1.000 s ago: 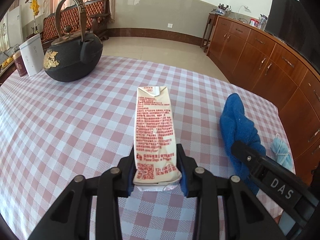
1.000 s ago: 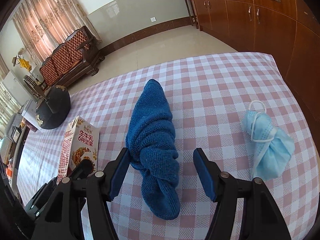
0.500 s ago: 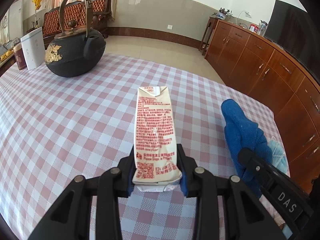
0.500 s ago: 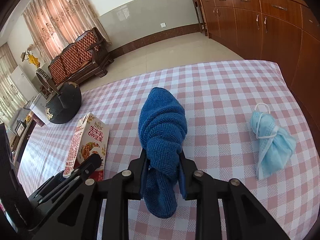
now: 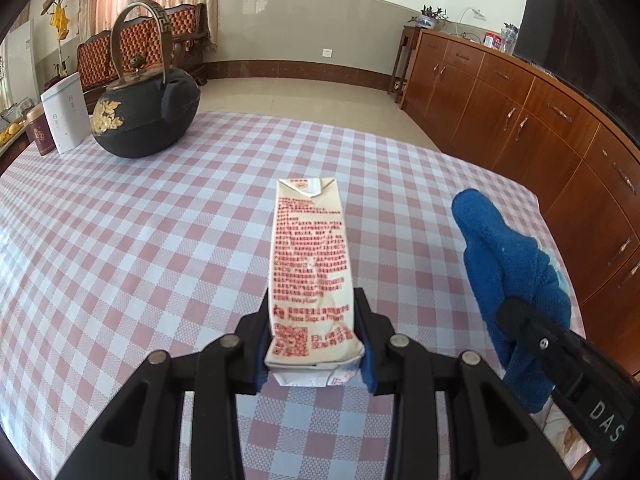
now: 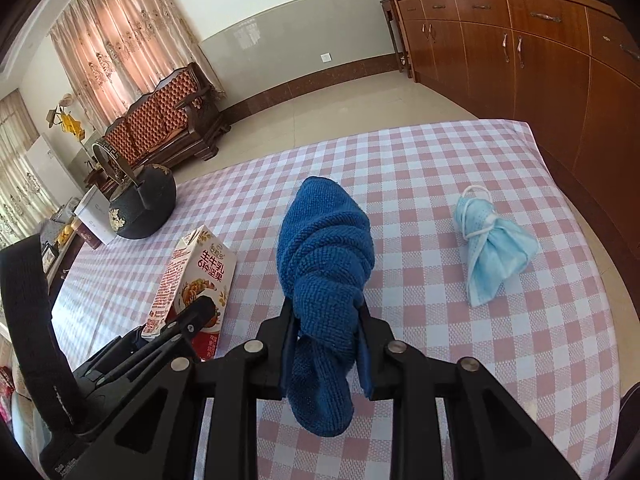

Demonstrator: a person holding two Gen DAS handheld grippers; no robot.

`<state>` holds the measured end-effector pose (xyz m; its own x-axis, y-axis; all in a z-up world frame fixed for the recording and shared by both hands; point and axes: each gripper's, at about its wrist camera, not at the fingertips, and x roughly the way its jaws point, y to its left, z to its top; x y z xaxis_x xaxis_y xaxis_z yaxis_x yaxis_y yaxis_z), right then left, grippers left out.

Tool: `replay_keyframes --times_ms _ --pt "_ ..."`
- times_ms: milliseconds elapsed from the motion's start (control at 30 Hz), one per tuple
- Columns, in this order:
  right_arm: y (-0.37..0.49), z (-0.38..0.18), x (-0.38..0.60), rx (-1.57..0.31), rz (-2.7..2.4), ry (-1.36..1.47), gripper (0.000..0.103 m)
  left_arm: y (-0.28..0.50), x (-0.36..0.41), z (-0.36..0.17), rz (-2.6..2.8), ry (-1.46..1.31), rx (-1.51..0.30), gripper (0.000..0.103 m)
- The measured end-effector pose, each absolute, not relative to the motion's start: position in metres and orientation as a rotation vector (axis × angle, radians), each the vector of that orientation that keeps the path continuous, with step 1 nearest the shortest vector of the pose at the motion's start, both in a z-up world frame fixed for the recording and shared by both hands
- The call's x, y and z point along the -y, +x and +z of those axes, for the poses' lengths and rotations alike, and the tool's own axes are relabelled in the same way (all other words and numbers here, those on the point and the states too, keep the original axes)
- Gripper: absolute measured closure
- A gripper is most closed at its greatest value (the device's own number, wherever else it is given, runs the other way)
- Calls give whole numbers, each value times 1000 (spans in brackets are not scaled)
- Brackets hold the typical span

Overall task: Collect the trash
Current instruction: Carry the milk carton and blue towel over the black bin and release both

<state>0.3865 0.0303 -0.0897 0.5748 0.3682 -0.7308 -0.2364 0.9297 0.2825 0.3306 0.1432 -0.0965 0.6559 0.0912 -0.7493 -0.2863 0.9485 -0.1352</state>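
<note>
Left tongs (image 5: 314,346) pinching the milk carton (image 5: 310,276) low down. Right tongs (image 6: 326,350) squeezed on the blue cloth (image 6: 324,264) above the worktop (image 6: 460,344). Best to lift both slowly, keep grips tight. Face mask (image 6: 494,248) left lying nearby.

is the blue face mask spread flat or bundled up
Bundled up: the light blue disposable face mask is scrunched, its white ear loop wound around it.

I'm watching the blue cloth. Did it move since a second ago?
Yes. The cloth, now clamped in the right gripper, has lifted and shifted left, away from the mask.
</note>
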Motion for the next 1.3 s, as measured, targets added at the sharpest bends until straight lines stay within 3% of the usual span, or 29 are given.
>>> replay_keyframes --times_ms 100,167,233,367,433,467,500,633,700,833,1300 --pt "386 -94 -29 -909 353 161 76 333 -140 -96 221 -229 -830 57" --pt "387 -96 -30 -917 355 162 74 336 -140 -96 230 -222 -823 44" --pt "389 -98 -28 -922 350 174 70 340 -143 -96 223 -234 -826 44" --pt "395 -99 -27 -921 341 190 51 350 -147 -101 211 -262 -843 44" --pt "400 -99 -29 -924 341 198 50 354 -147 -105 201 -273 -854 51" --pt "403 -99 -31 -924 337 195 50 354 -147 -106 199 -280 -857 67" --pt "405 -99 -33 -924 336 190 50 355 -147 -107 202 -281 -862 70" --pt "411 -105 -42 -942 338 157 52 354 -146 -107 197 -287 -852 71" --pt "410 -108 -46 -947 341 144 63 352 -146 -107 194 -301 -844 72" --pt "406 -107 -46 -930 348 149 70 345 -149 -99 195 -318 -820 73" --pt "349 -59 -23 -831 406 198 71 292 -145 -63 105 -288 -750 73"
